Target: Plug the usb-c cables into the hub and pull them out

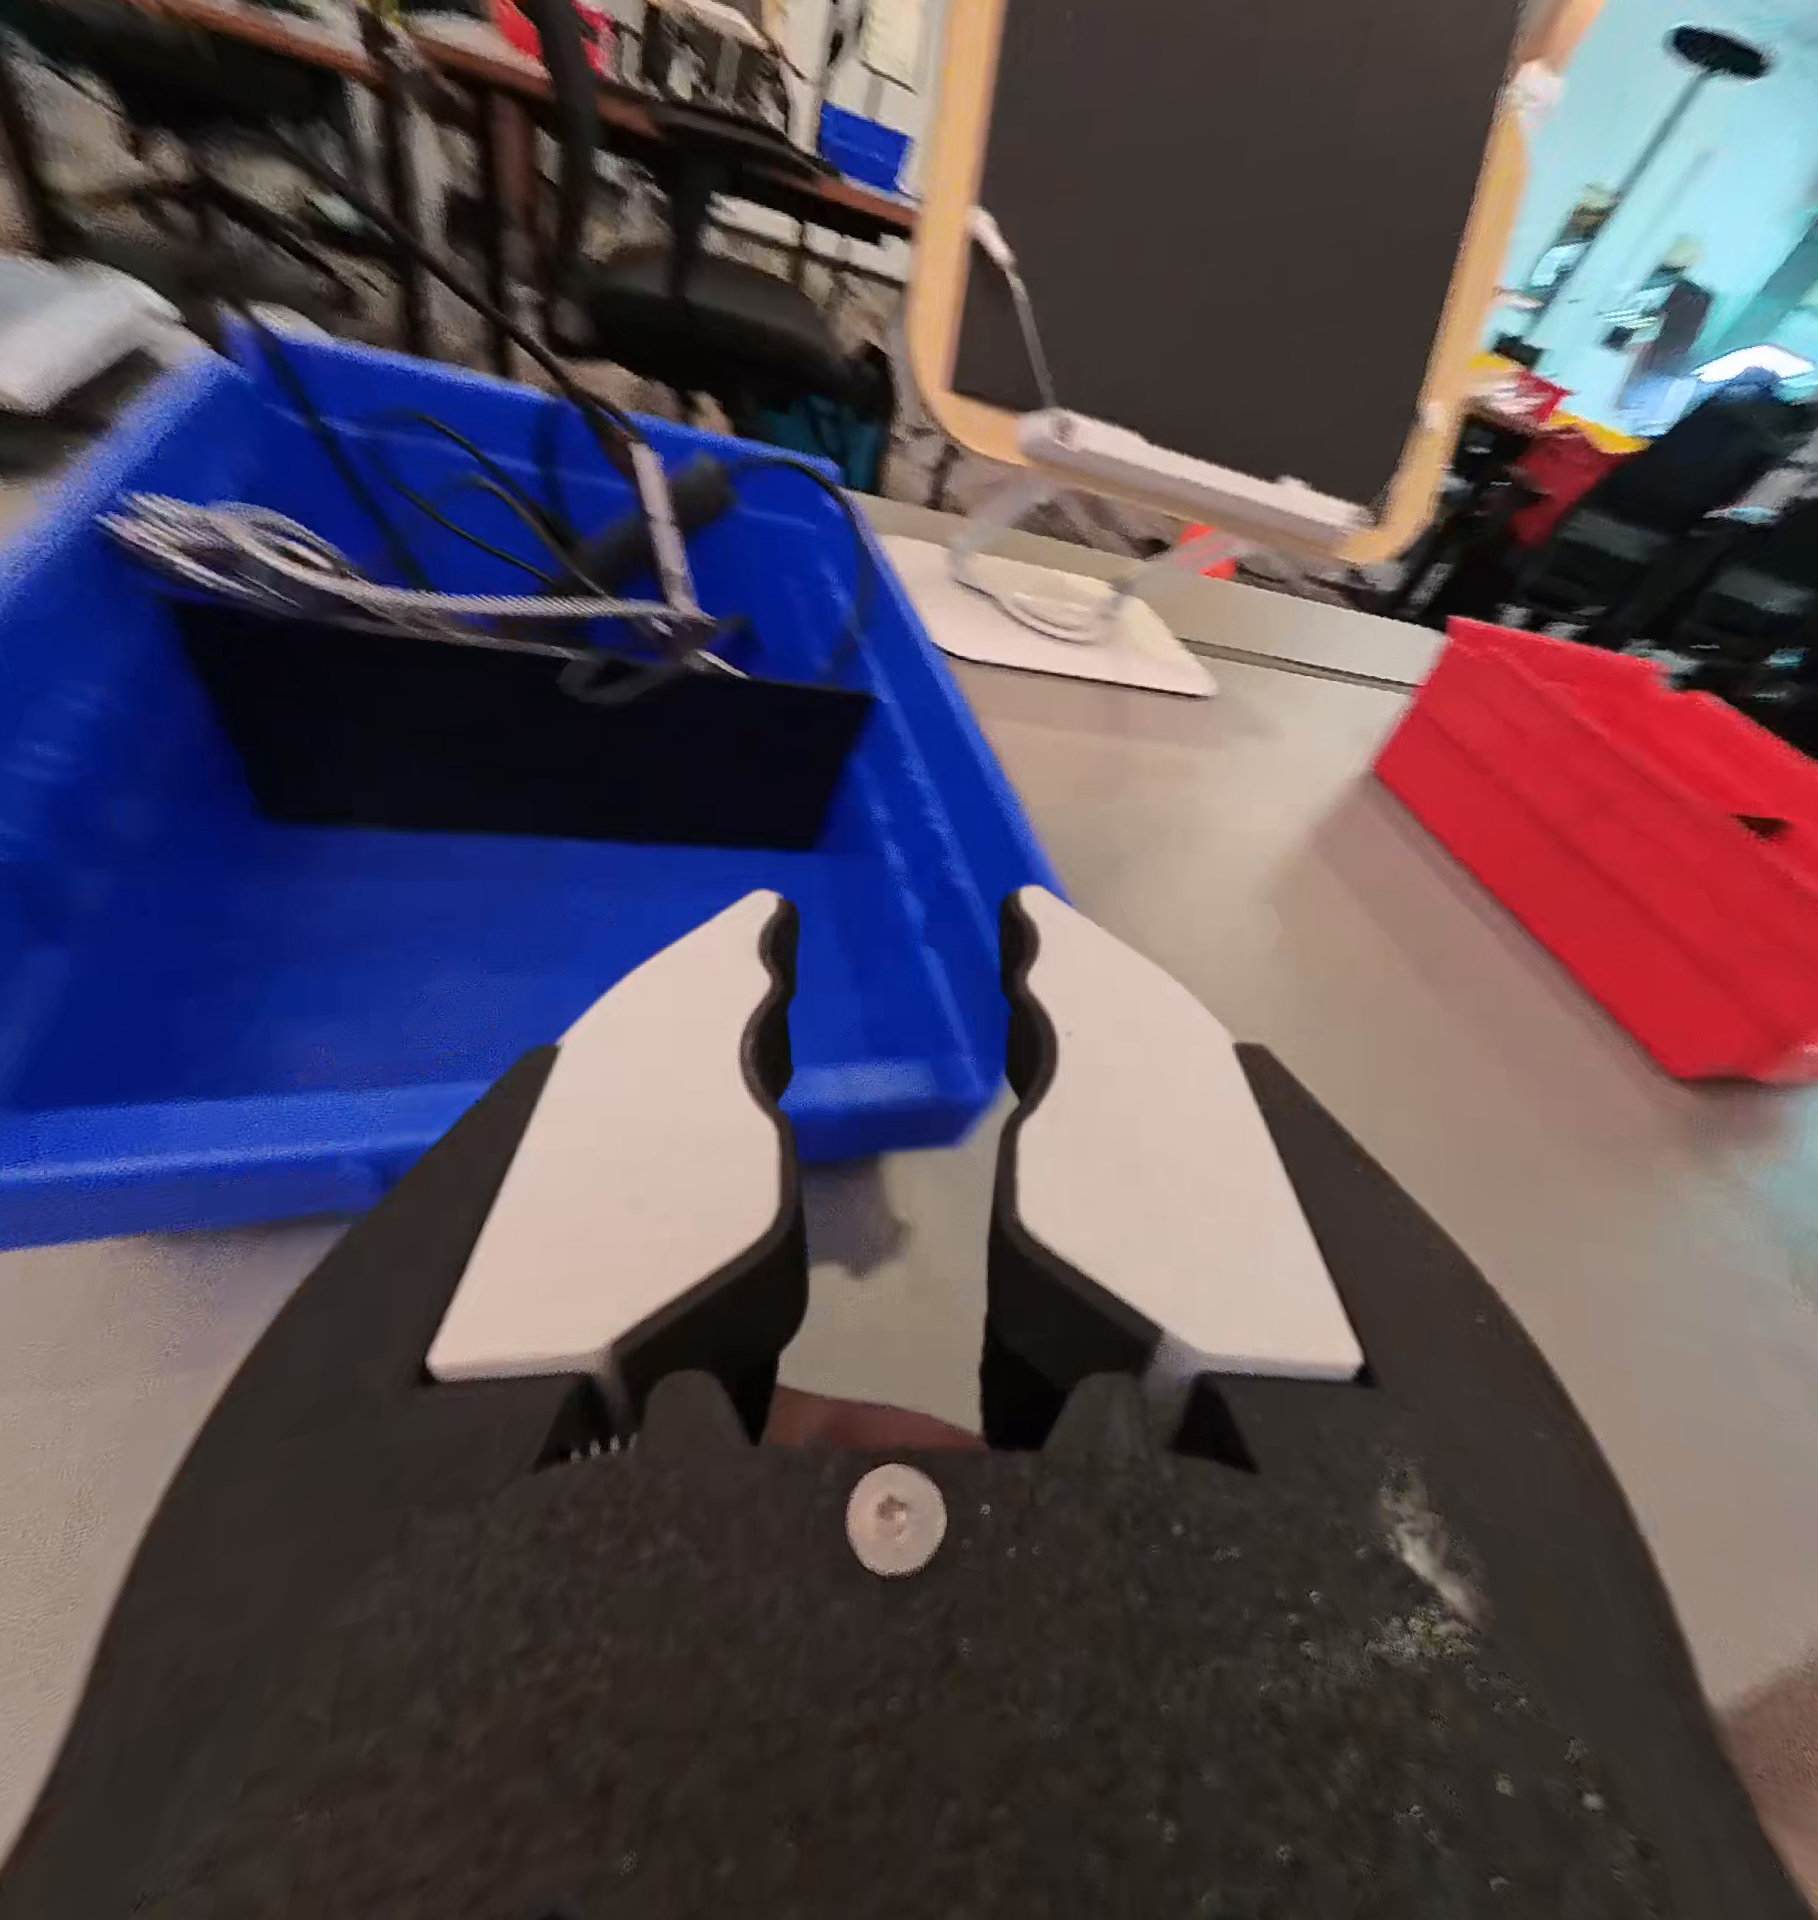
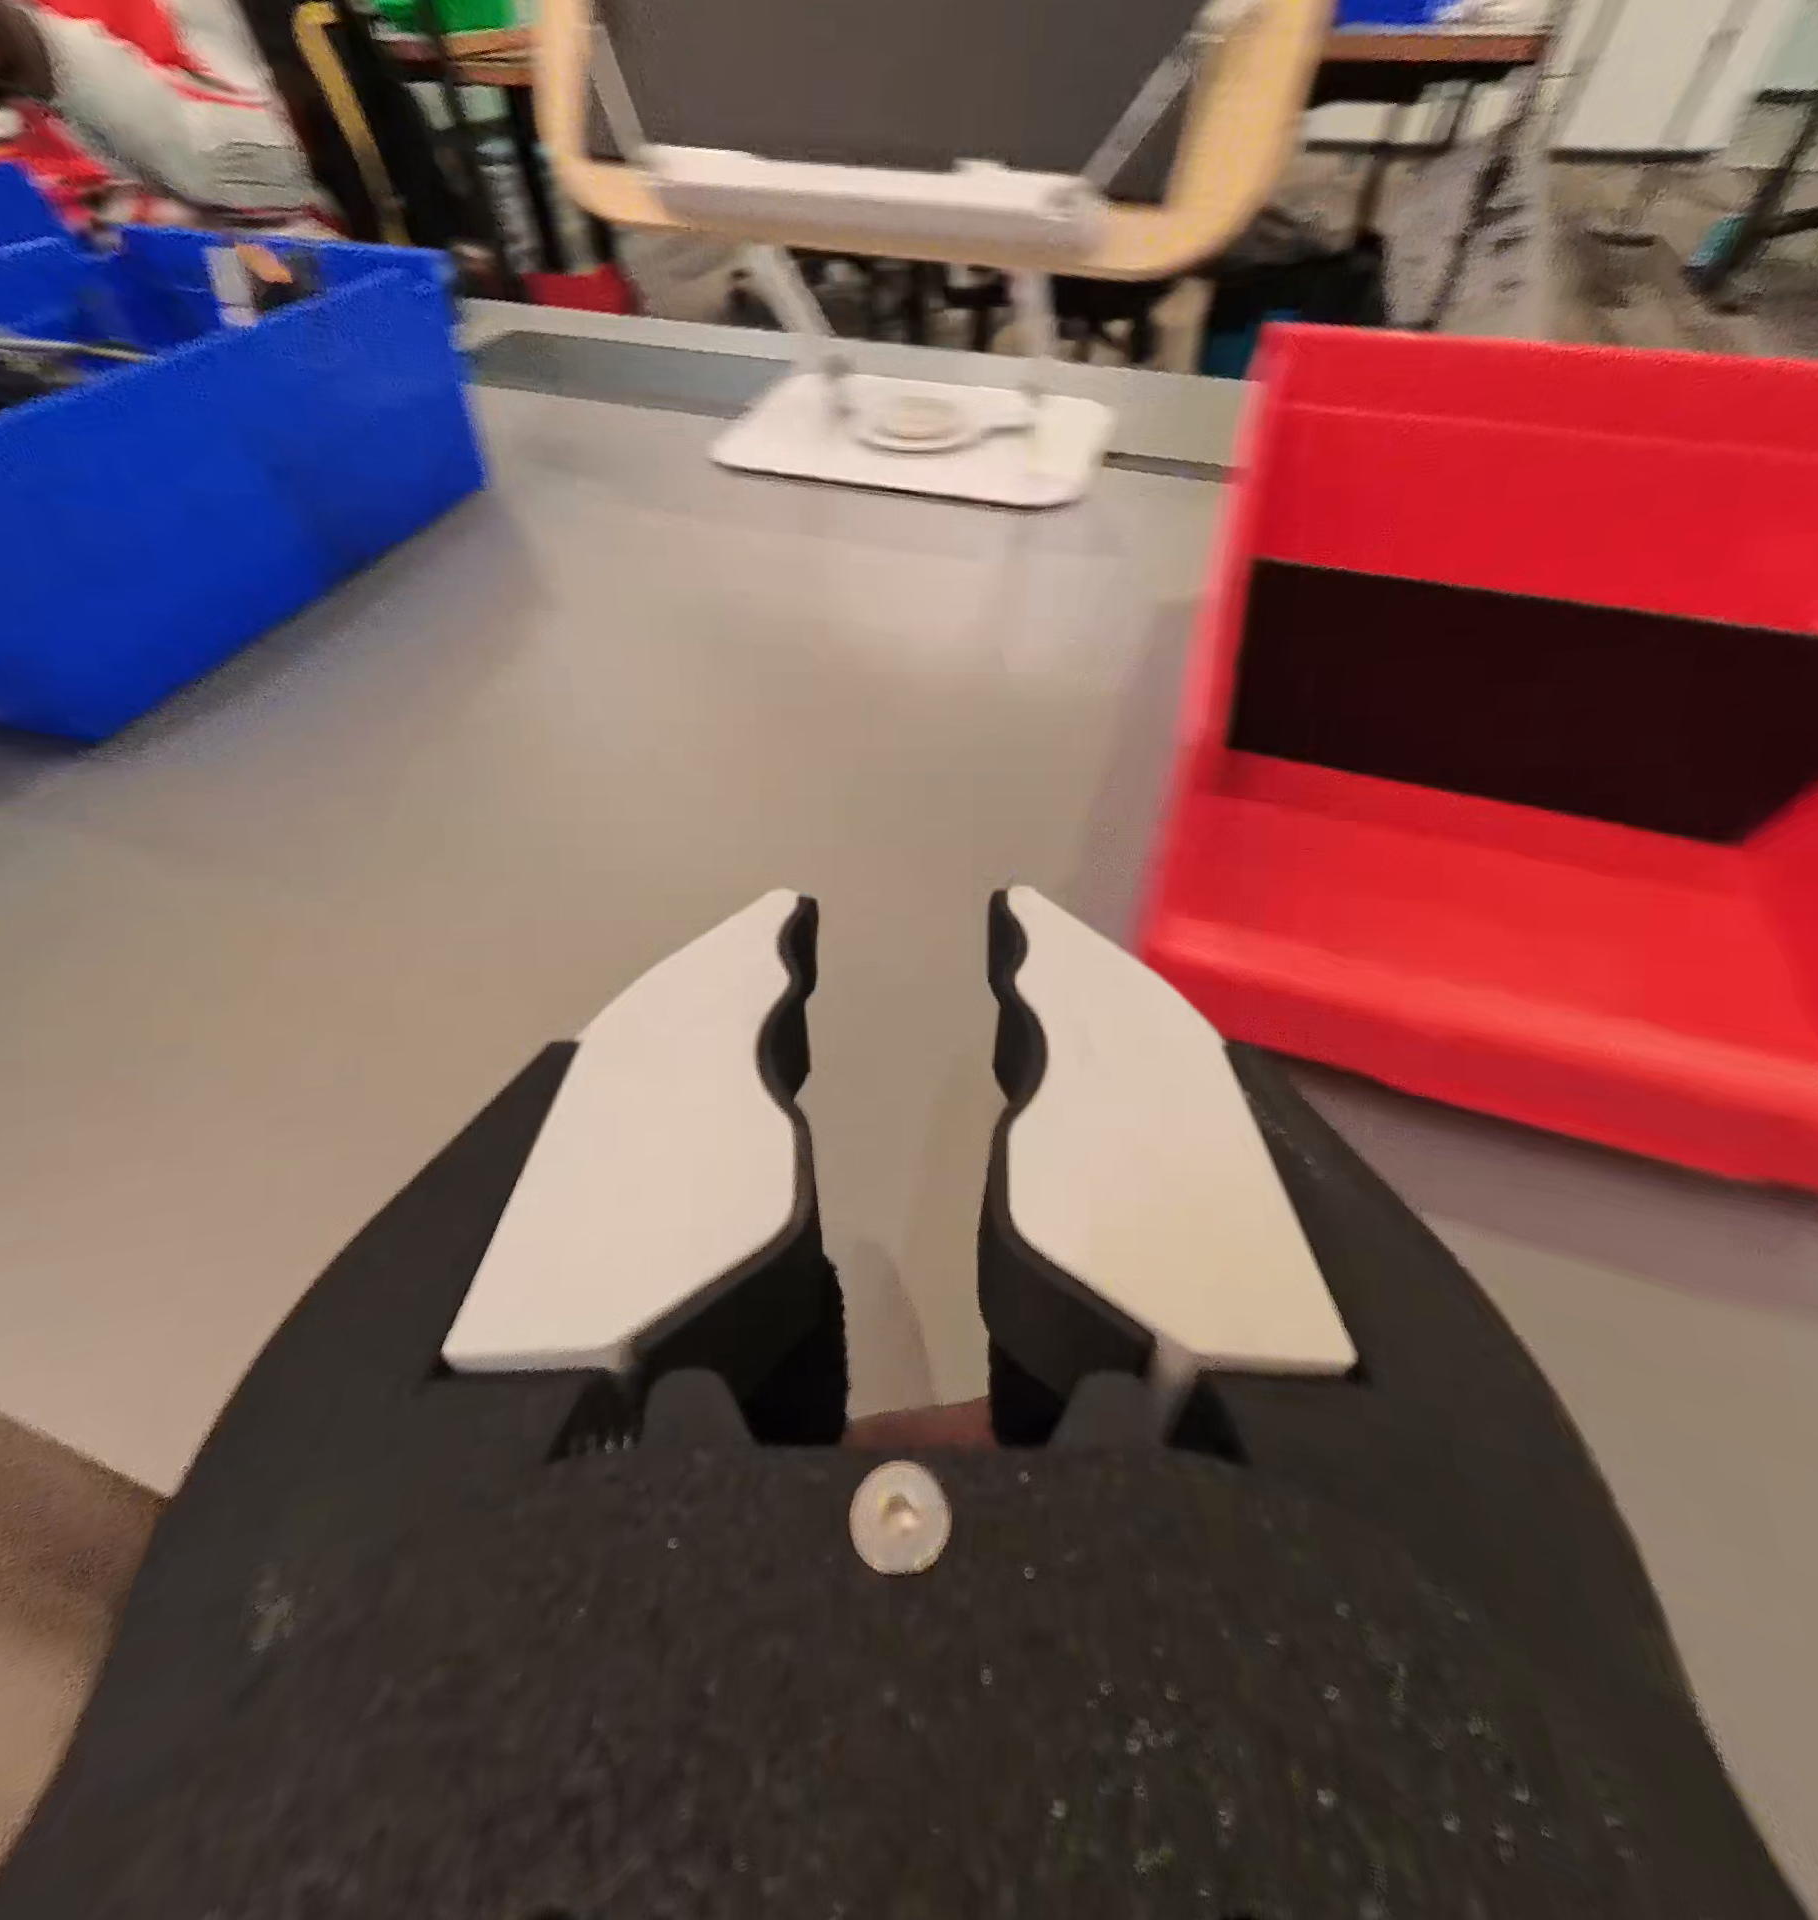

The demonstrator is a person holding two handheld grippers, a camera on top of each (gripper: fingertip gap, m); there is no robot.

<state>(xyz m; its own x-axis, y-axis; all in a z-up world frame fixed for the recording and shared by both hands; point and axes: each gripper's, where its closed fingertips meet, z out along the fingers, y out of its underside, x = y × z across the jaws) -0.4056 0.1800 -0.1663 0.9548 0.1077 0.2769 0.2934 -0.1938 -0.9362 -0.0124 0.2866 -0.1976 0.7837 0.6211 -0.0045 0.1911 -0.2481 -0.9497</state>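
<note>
In the left wrist view, the left gripper [image 1: 897,914], a black body with two pale grey fingers [image 1: 666,1091], hangs over the smooth grey tabletop [image 1: 1248,935] with its jaws parted by a narrow gap and nothing between them. Its tips sit over the near wall of a large blue plastic bin [image 1: 469,997]. A black divider [image 1: 531,748] crosses that bin, and behind it lies a tangle of braided grey and thin black cables [image 1: 417,592], some of them rising out over the back wall; the picture is too blurred to tell which are the usb-c cables or whether the hub is among them. To the right, well apart, a red plastic bin [image 1: 1632,831] stands on the table. Beyond, a white stand with a flat base plate [image 1: 1050,634] carries a dark panel in a rounded wooden frame [image 1: 1237,229].

In the right wrist view, the right gripper [image 2: 903,904], of the same make, is held above bare tabletop [image 2: 572,779], its jaws likewise a little apart and empty. The red bin [image 2: 1507,914] is just right of its tips, with a black divider [image 2: 1528,707] inside. The blue bin [image 2: 209,520] is far left, cables barely visible inside it. The white stand base [image 2: 915,436] sits straight ahead.
</note>
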